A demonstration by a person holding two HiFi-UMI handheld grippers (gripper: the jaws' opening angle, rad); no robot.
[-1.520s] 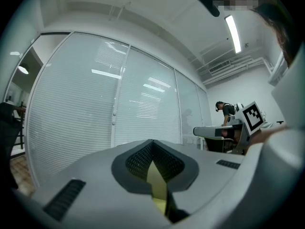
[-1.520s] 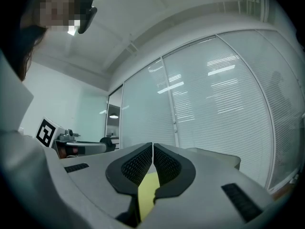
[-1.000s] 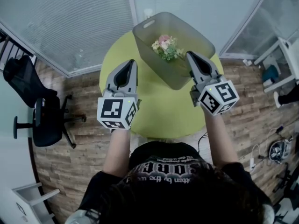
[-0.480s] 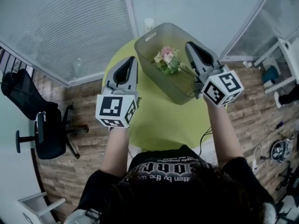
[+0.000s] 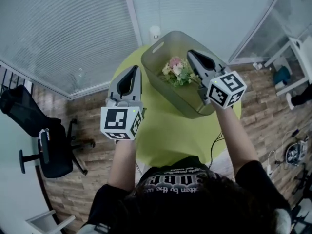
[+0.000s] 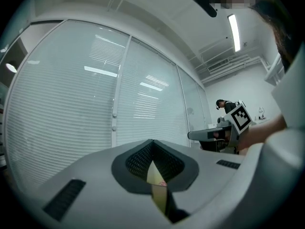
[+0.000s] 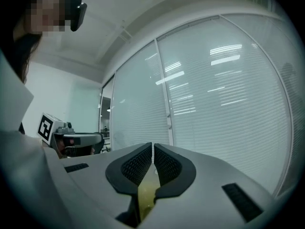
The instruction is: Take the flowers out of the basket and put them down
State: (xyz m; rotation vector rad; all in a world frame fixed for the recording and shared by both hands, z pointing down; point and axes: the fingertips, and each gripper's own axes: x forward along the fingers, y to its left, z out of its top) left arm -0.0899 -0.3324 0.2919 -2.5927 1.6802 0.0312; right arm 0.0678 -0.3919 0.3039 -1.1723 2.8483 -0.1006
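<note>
A small bunch of flowers (image 5: 175, 70), pink and cream blooms over green leaves, lies inside a translucent grey plastic basket (image 5: 149, 59) with rounded corners and a handle slot at its far end. The basket stands on the far right part of a round yellow-green table (image 5: 163, 130). The right gripper (image 5: 190, 53) reaches out level over the basket's right side, its tip just to the right of the blooms; whether it touches them cannot be told. Its jaws are pressed together with nothing between them. The left gripper (image 5: 132, 68) is held level over the left part of the table, to the left of the basket and apart from it, pointing the same way, jaws likewise closed and empty. Each gripper carries a cube with black and white square markers at its near end, and the person's bare forearms stretch forward from a black printed T-shirt. Beyond the table stand glass walls with white blinds (image 5: 73, 28). A black office chair (image 5: 51, 147) sits on the wooden floor (image 5: 92, 106) at the left.
</note>
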